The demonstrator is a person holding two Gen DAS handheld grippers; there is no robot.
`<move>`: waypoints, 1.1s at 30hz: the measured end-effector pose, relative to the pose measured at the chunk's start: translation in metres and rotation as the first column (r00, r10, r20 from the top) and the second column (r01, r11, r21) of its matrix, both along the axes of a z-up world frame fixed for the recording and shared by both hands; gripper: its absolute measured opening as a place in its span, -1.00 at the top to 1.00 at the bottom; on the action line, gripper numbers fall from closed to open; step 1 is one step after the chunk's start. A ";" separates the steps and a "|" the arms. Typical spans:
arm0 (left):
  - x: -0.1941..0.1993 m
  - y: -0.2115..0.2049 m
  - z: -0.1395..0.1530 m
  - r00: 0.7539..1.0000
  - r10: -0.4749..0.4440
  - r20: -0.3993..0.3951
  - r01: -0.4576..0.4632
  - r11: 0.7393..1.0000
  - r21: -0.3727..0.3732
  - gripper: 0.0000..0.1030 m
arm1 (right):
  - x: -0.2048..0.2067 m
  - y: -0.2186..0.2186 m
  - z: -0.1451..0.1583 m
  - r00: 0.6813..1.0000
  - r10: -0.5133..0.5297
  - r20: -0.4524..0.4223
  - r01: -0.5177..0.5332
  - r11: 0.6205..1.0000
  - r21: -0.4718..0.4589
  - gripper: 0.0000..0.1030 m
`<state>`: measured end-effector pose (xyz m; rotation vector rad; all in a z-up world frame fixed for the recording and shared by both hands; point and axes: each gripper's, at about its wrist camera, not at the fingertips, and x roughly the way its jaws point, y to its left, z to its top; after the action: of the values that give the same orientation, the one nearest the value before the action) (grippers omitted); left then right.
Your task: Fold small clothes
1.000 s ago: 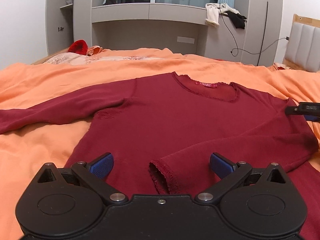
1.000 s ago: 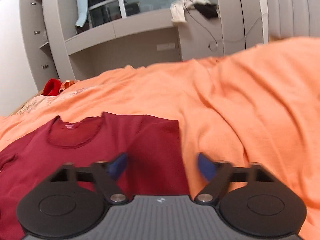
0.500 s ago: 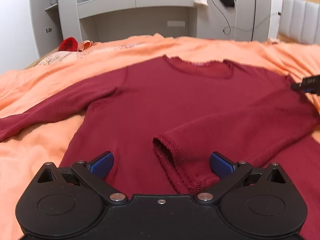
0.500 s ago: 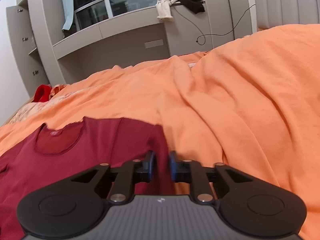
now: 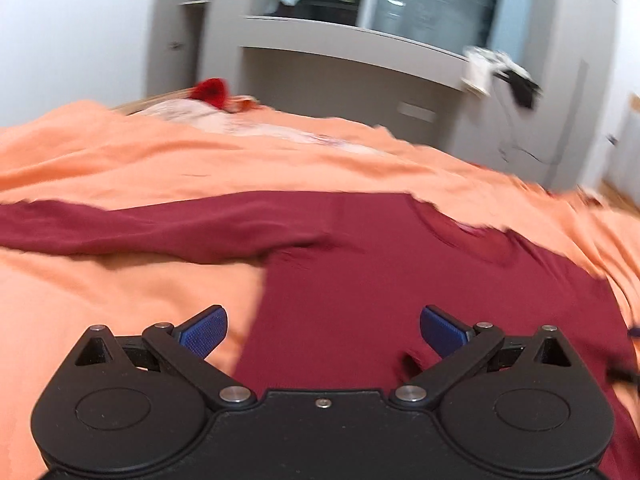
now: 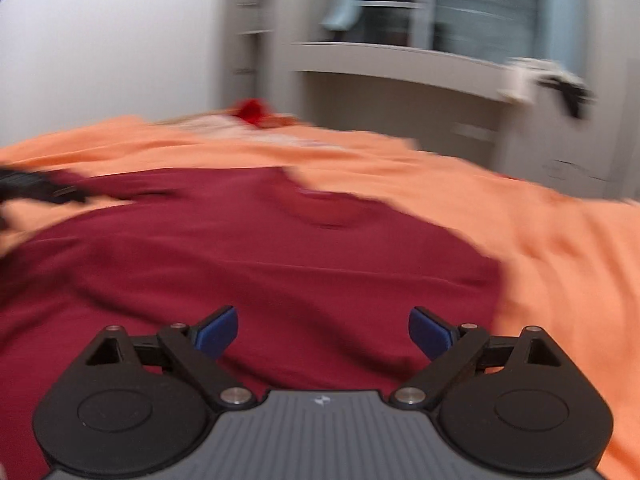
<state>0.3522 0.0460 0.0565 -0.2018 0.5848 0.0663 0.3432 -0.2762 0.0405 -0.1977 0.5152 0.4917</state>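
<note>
Label inside shirt collar blurs unreadably.

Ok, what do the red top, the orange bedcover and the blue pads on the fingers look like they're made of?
Top: soft matte knit, probably cotton or a blend; it lies limp and creases gently. Bedcover: matte woven cloth, likely cotton, rumpled into folds. Pads: blue rubber or plastic with a fine dotted grip texture, set on black plastic fingers. Motion blur leaves the weaves uncertain.
</note>
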 end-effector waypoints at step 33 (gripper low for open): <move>0.011 0.026 -0.012 0.995 0.035 -0.089 -0.043 0.995 -0.088 -0.99 | -0.063 0.117 -0.024 0.934 0.354 0.043 -0.328 0.900 -0.288 0.83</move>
<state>0.3629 0.0723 0.0448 -0.2988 0.6714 0.0871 0.2805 -0.1588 0.0161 -0.5864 0.4559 0.7495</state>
